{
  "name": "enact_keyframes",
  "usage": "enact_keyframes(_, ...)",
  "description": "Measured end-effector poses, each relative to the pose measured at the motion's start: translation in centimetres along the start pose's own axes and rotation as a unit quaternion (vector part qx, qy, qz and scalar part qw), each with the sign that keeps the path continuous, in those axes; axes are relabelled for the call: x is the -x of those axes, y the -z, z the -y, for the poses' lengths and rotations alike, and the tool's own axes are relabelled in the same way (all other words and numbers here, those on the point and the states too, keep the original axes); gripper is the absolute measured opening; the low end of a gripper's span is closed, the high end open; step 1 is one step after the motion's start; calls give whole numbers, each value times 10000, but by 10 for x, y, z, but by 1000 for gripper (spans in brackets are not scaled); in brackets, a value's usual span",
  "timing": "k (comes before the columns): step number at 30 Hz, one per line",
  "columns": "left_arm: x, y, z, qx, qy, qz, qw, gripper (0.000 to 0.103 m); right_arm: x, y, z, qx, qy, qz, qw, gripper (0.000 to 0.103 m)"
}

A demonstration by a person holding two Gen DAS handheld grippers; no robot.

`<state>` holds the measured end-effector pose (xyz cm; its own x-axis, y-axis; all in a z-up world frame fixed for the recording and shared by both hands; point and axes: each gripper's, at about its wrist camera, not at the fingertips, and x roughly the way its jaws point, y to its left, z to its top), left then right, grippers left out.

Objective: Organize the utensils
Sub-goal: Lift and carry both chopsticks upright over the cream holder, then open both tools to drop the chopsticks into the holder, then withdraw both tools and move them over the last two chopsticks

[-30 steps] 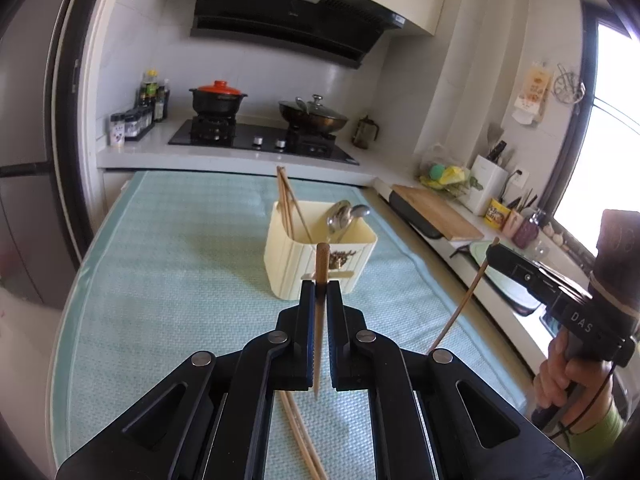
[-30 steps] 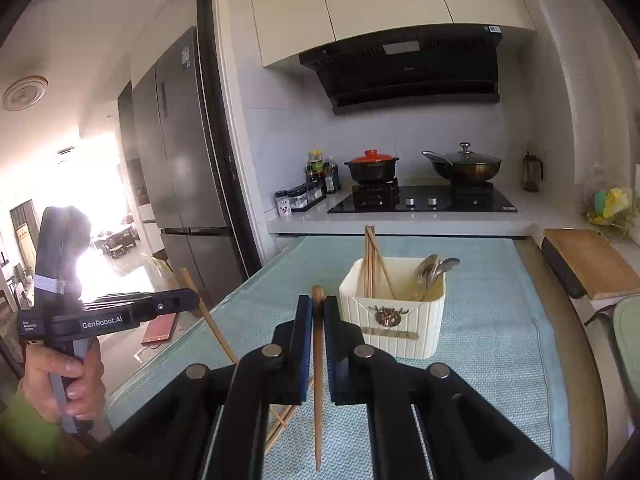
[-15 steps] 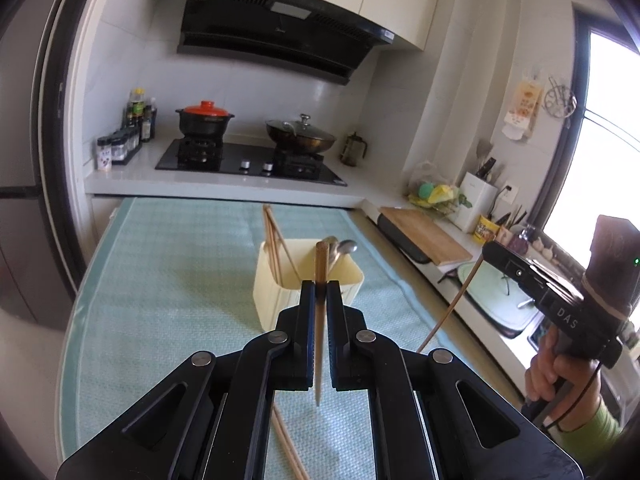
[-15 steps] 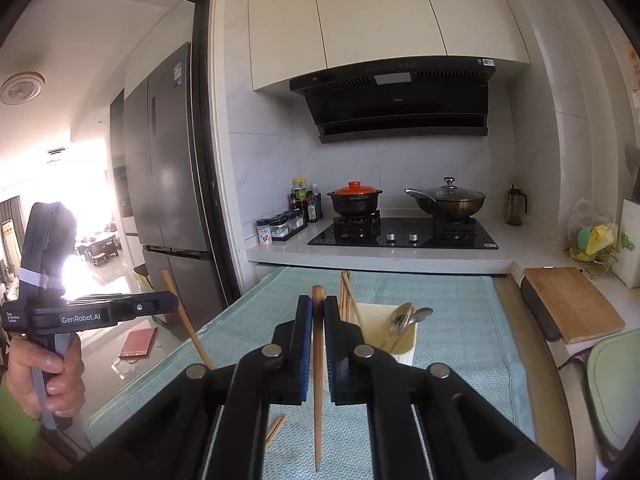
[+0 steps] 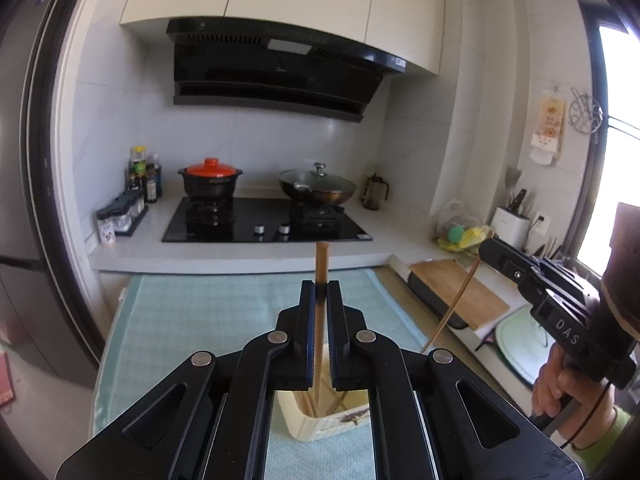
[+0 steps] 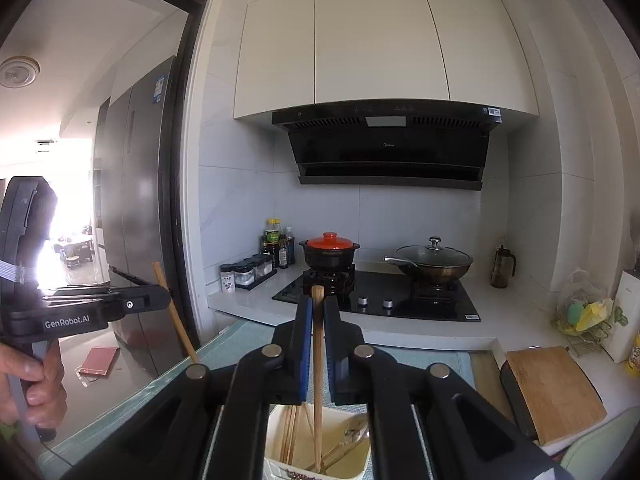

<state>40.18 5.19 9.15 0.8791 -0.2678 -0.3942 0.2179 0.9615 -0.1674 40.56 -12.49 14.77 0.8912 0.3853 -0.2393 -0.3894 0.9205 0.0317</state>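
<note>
Kitchen table [image 5: 192, 312]; each tool [image 5: 320, 294] clamping a chopstick [image 5: 321, 264] above holder [image 6: 280, 436].

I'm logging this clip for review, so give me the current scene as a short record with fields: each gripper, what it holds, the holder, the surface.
left gripper: shut on a wooden chopstick, held upright
right gripper: shut on a second chopstick, held upright
utensil holder: cream, below both grippers; chopsticks on its left side, spoons on its right
surface: light green table mat
task state: neither held chopstick released yet
</note>
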Motion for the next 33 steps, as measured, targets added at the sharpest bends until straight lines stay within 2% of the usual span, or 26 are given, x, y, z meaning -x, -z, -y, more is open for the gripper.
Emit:
enact_keyframes(2,-26,4,-4,86,-6,-228,9997,3,-25,7,2,17,-60,-167,9998,6)
enact_keyframes(7,-86,31,-19,346,0,-921,9952,3,-93,48,8,-36,-293,-1052,9940,6)
enact_keyframes(13,-119,57,-31,470,-157,-1416,9887,4,-148,96,8,-288,-636,-1900,9793,7)
enact_keyframes(14,-121,58,-33,492,-222,-1461,9878,11,-155,100,9,-353,-636,-1965,9778,8)
enact_keyframes(15,-120,58,-36,526,-270,-1503,9869,31,-160,102,10,-428,-587,-2000,9771,15)
enact_keyframes(16,-117,55,-38,571,-306,-1486,9868,42,-162,100,12,-514,-529,-1985,9773,28)
enact_keyframes(17,-109,52,-41,607,-352,-1380,9879,62,-161,95,14,-620,-496,-1900,9786,34)
enact_keyframes(18,-99,48,-43,609,-419,-1228,9897,71,-155,89,17,-742,-490,-1747,9806,42)
enact_keyframes(20,-79,38,-47,520,-509,-1028,9920,75,-138,74,20,-837,-482,-1462,9845,43)
enact_keyframes(23,-43,33,-48,299,-626,-941,9931,81,-103,52,14,-574,-444,-1125,9910,43)
enact_keyframes(26,-3,39,-46,-74,-776,-905,9928,87,-59,39,6,-312,-474,-851,9948,50)
enact_keyframes(29,39,56,-40,-496,-882,-920,9906,90,-14,43,-3,-46,-506,-826,9953,51)
enact_keyframes(33,91,93,-31,-952,-897,-950,9868,99,42,70,-15,241,-438,-1047,9932,51)
